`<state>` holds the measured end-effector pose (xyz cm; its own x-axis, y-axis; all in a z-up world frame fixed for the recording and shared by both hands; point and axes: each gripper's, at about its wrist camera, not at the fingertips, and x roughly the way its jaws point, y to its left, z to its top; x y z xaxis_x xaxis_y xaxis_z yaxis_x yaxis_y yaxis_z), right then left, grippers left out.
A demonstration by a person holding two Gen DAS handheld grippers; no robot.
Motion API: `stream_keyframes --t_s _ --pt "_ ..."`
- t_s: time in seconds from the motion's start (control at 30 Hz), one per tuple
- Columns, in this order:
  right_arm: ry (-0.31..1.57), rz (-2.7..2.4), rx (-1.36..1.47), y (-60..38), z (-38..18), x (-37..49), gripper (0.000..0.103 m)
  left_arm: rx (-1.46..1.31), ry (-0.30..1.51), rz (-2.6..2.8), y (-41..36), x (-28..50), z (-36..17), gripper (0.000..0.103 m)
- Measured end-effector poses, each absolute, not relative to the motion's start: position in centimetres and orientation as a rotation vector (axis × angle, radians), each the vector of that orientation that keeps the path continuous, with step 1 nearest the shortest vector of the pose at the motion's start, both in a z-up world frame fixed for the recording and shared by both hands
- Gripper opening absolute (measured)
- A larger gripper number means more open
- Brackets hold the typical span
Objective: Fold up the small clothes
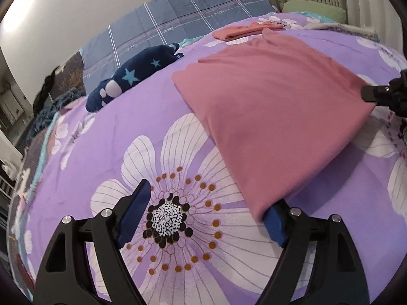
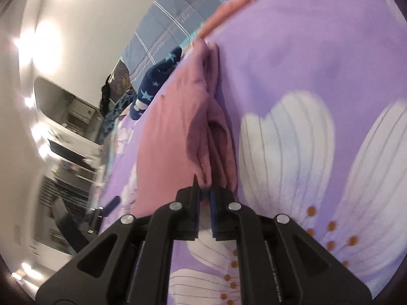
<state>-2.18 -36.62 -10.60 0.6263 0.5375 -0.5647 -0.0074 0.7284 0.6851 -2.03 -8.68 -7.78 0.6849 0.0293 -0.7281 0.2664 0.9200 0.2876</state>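
Note:
A pink garment (image 1: 267, 117) lies partly folded on the purple floral bedspread (image 1: 101, 152). My left gripper (image 1: 203, 208) is open just above the bedspread; the garment's near corner drapes over its right finger (image 1: 274, 226), and nothing sits between the jaws. My right gripper (image 2: 204, 195) is shut on the garment's right edge (image 2: 213, 157), bunched between the blue pads and lifted off the bed. It shows at the right edge of the left wrist view (image 1: 381, 94). The garment also shows in the right wrist view (image 2: 168, 152).
A navy star-patterned garment (image 1: 127, 78) lies at the back left. A folded orange-pink piece (image 1: 244, 31) lies at the far end. A blue plaid cover (image 1: 178, 25) and a green pillow (image 1: 313, 10) lie beyond. The bed edge drops off at the left.

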Motion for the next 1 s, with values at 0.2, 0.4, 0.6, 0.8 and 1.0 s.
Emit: stream_keyframes --t_s 0.2,0.4,0.6,0.8,1.0 --pt "0.825 0.193 0.592 -37.5 -9.8 -3.1 0.006 0.242 0.905 -0.312 -7.8 -2.9 -7.1 0.048" --pt "0.764 0.389 0.586 -35.8 -8.4 -2.9 0.006 0.114 0.876 -0.551 -7.6 -4.7 -3.8 0.017" --pt "0.954 0.326 0.542 -33.9 -11.6 -0.3 0.000 0.132 0.954 -0.450 -9.0 -0.8 -7.9 0.019" --pt "0.865 0.337 0.517 -36.2 -7.8 0.4 0.018 0.110 0.825 -0.473 -8.3 1.0 -4.4 0.049" --pt "0.812 0.355 0.434 -36.0 -5.2 7.0 0.036 0.023 0.818 -0.447 -6.9 9.7 -3.1 0.055"
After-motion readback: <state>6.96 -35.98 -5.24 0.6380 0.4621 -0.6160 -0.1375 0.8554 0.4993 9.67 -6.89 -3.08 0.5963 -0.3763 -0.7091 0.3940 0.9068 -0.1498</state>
